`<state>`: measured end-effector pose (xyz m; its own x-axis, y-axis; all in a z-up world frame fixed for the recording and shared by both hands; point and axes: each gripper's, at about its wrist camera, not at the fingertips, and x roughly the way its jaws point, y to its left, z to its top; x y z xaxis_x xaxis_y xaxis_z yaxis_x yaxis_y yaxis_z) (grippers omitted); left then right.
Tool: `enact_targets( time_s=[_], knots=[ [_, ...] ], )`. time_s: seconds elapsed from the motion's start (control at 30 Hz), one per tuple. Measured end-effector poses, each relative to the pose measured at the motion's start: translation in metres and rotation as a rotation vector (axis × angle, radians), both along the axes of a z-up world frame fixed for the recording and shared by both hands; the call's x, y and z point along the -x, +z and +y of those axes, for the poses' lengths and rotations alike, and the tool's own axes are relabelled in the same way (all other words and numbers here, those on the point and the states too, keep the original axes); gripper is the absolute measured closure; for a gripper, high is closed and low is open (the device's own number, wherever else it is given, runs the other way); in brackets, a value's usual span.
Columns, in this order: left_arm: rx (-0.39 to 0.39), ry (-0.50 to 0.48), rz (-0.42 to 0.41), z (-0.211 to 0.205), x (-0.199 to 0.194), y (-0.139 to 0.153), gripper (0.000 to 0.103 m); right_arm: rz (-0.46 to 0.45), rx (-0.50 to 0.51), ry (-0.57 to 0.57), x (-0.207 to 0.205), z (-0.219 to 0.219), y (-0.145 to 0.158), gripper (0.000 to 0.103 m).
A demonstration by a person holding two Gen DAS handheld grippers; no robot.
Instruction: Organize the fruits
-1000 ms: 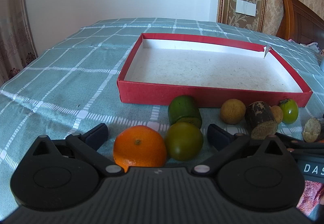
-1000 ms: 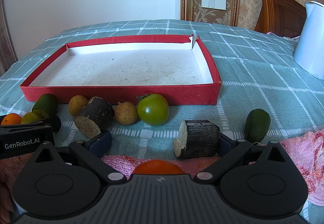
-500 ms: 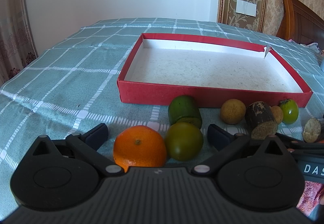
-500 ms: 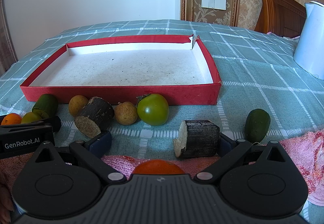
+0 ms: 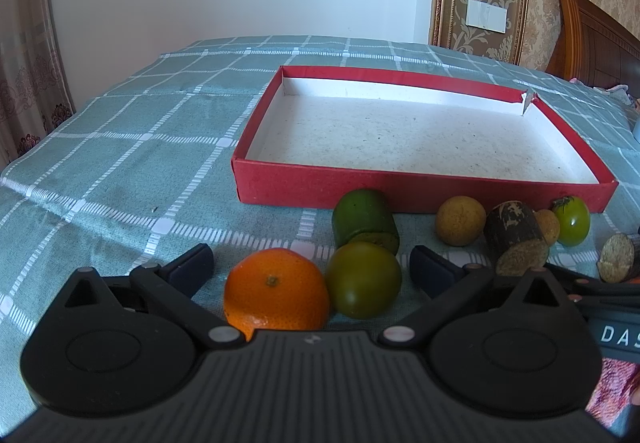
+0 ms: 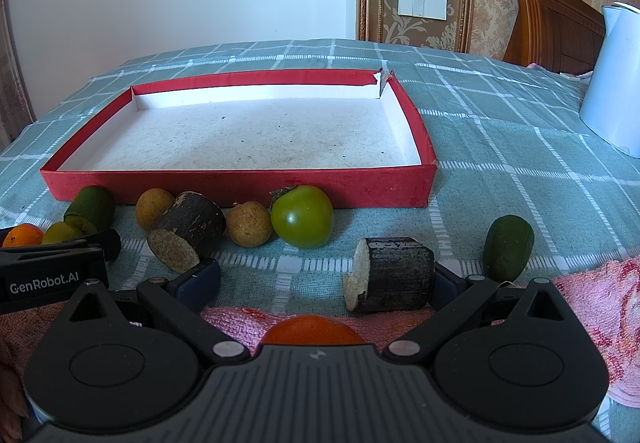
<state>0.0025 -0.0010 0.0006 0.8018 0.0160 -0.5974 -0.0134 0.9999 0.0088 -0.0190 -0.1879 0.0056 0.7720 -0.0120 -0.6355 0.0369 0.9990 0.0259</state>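
— Left gripper is wide open, low by the orange and a green tomato?
— Yes. Right gripper gapes too, its far finger tucked behind a log chunk. Red tray sits behind, bare.

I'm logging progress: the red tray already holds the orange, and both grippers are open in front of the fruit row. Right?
Not quite. The left wrist view shows the red tray empty; the orange lies on the cloth between the open left gripper's fingers. The right gripper is open too.
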Motion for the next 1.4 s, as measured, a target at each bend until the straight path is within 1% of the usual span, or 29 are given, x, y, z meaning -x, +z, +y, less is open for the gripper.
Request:
enact_targets(
  time_s=[1.03,1.13,1.2,1.23,1.27,1.3,1.37,1.4],
  knots=[
    [0.0,0.0,-0.001,0.0,0.0,0.0,0.0,-0.001,-0.001,0.002,0.001,-0.001,0.0,0.0],
    [0.0,-0.001,-0.001,0.0,0.0,0.0,0.0,-0.004,-0.012,0.018,0.002,-0.002,0.001,0.0],
    [0.0,-0.001,-0.001,0.0,0.0,0.0,0.0,-0.035,-0.064,0.064,0.006,-0.01,0.006,0.0],
    [0.001,-0.001,-0.001,0.0,0.0,0.0,0.0,-0.075,-0.085,0.075,0.012,-0.014,0.01,0.0],
    [0.0,-0.001,-0.001,0.0,0.0,0.0,0.0,-0.122,-0.082,0.077,0.02,-0.017,0.014,0.0],
    [0.001,-0.001,-0.001,0.0,0.0,0.0,0.0,-0.163,-0.059,0.079,0.027,-0.019,0.018,0.0],
    [0.001,-0.001,-0.001,0.0,0.0,0.0,0.0,-0.205,-0.022,0.088,0.039,-0.024,0.027,0.0],
    [0.001,-0.001,-0.001,0.0,0.0,0.0,0.0,-0.226,-0.022,0.092,0.046,-0.028,0.031,0.0]
  ],
)
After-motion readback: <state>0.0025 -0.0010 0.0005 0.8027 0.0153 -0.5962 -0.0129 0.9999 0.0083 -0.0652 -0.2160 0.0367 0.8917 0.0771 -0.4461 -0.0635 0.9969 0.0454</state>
